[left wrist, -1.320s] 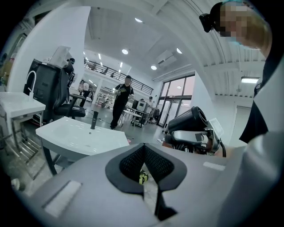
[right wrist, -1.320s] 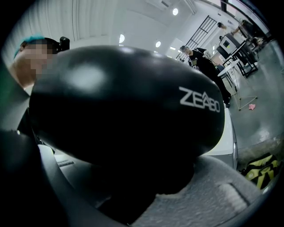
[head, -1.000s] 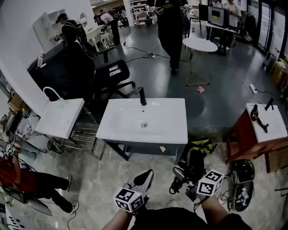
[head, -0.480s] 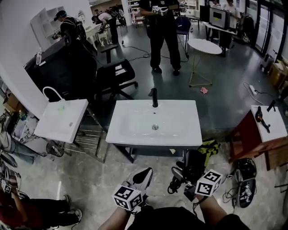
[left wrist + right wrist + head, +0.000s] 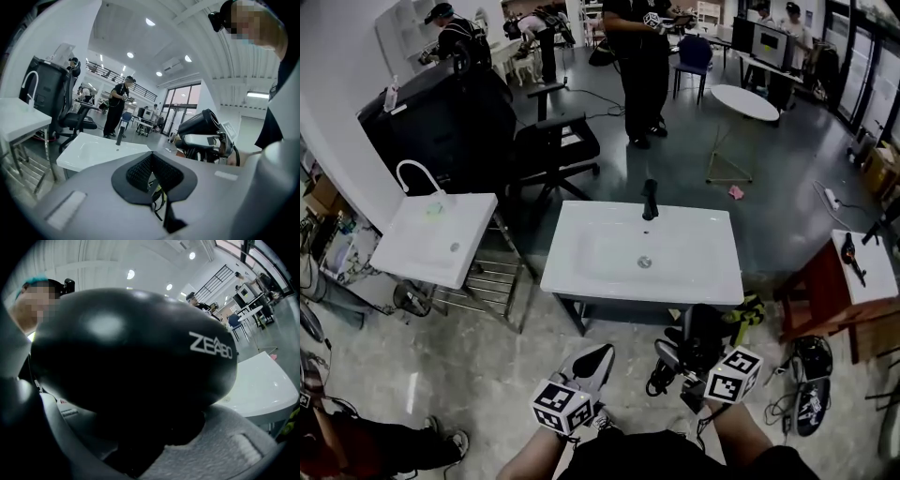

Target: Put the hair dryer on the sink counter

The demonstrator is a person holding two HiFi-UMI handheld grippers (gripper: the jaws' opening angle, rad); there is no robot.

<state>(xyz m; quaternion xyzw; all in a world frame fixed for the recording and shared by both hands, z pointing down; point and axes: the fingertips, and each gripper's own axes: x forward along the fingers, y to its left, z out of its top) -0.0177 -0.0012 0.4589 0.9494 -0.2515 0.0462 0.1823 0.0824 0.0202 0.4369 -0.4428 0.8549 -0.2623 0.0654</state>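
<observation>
The black hair dryer (image 5: 701, 339) is held over the floor just in front of the white sink counter (image 5: 581, 272), with my right gripper (image 5: 680, 361) shut on it. In the right gripper view the hair dryer's body (image 5: 131, 362) fills the frame and the sink counter (image 5: 262, 390) shows behind it. My left gripper (image 5: 598, 359) hangs beside it on the left, jaws together and holding nothing. In the left gripper view, the left gripper (image 5: 152, 185) points at the sink counter (image 5: 93, 150), with the hair dryer (image 5: 201, 126) to its right. A black faucet (image 5: 650, 199) stands at the basin's far edge.
A smaller white sink (image 5: 431, 239) on a metal rack (image 5: 483, 281) stands to the left. Behind are a black office chair (image 5: 553, 145), a standing person (image 5: 642, 66) and a round white table (image 5: 745, 101). A red stand with a white top (image 5: 862, 267) is at the right, and a yellow-black bag (image 5: 742, 309) lies under the sink.
I have walked on toward the sink with both grippers carried along. The sink has slid to the right in the head view. The hair dryer stays in the right gripper.
</observation>
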